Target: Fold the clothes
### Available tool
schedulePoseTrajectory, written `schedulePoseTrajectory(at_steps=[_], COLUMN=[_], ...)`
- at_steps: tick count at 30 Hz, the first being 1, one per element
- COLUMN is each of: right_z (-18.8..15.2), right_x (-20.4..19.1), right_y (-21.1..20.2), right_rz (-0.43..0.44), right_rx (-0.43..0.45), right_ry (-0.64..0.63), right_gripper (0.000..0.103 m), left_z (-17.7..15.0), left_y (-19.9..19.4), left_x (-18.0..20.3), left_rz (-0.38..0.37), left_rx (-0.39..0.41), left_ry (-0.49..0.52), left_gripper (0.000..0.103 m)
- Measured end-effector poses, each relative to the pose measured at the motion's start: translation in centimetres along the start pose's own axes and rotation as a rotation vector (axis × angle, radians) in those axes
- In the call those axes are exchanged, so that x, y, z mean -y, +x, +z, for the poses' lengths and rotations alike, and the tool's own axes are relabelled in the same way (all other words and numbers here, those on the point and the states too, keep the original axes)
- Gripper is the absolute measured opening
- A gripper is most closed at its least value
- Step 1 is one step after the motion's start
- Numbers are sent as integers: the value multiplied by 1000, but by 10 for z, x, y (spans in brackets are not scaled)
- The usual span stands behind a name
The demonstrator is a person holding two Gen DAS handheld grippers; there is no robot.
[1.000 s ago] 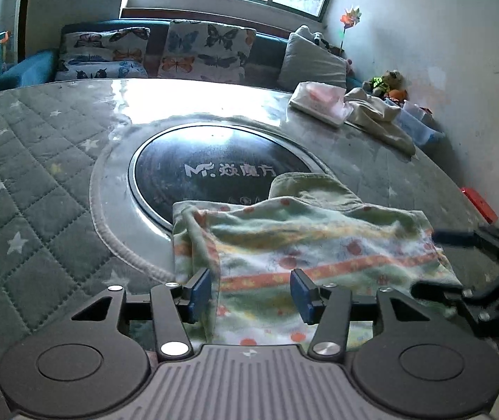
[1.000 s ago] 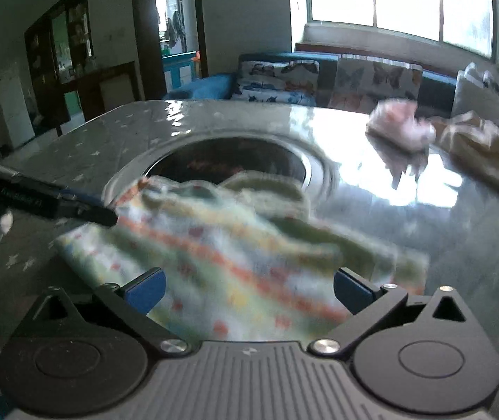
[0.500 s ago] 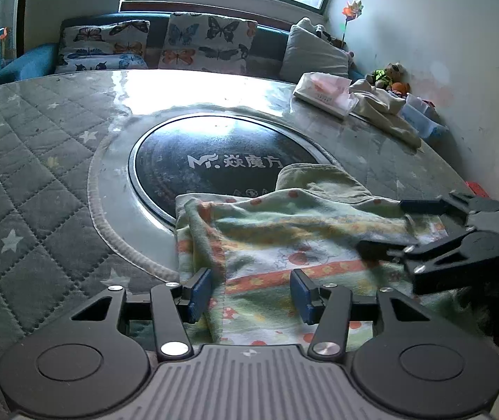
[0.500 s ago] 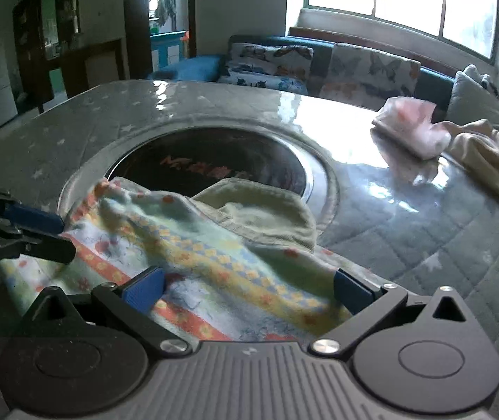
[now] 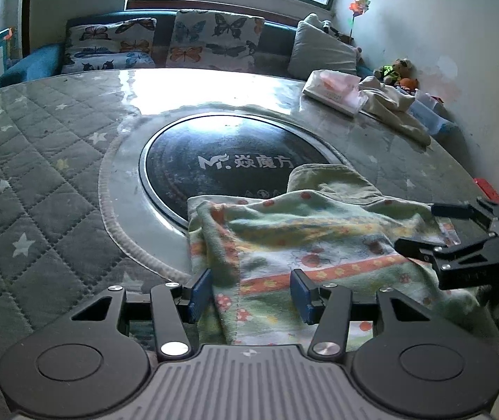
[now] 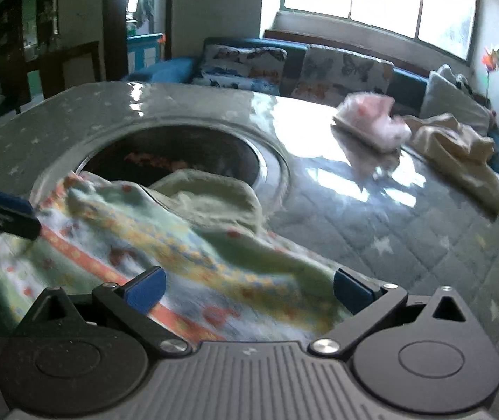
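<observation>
Butterfly cushions (image 5: 214,40) line the sofa (image 6: 179,70); pinwheel (image 5: 358,5) stands by the wall (image 5: 442,17).

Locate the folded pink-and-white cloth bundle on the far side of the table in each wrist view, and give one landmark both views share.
Left wrist view: the folded pink-and-white cloth bundle lies upper right, on the far table edge beside a crumpled beige garment.
Right wrist view: the bundle sits upper right of centre, blurred, left of that beige garment.
Shared landmark: the round black glass hotplate set in the table's middle.
</observation>
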State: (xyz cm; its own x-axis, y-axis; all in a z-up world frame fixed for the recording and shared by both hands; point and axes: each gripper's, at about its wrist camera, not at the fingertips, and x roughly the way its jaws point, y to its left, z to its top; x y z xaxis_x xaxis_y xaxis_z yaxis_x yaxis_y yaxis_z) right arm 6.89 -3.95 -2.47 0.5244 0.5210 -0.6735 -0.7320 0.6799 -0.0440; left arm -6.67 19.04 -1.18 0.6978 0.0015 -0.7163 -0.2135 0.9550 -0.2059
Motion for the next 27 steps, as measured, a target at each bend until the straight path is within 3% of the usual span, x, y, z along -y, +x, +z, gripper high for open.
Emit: schedulePoseTrajectory(at_steps=[5,9,15,22,27], right_z=[-2,-5,-8,-21,-29], right_x=[16,24,32,26,25], right_y=[-14,-6,-7,-19,-20], right_rz=[52,74,63,118,122], right_rx=[32,7,7,13,35], right_ry=[85,112,143,142,152], right_gripper=[103,103,103,103,103], left_z=[9,18,35,45,46], left_y=[-5,4,26,64,67], left_x=[17,35,52,53,51], left_rz=[-36,-73,-98,-75,-68], left_rx=[25,31,25,-16,-19], left_ry=[29,58,73,53,36], left_gripper=[53,54,53,52,53])
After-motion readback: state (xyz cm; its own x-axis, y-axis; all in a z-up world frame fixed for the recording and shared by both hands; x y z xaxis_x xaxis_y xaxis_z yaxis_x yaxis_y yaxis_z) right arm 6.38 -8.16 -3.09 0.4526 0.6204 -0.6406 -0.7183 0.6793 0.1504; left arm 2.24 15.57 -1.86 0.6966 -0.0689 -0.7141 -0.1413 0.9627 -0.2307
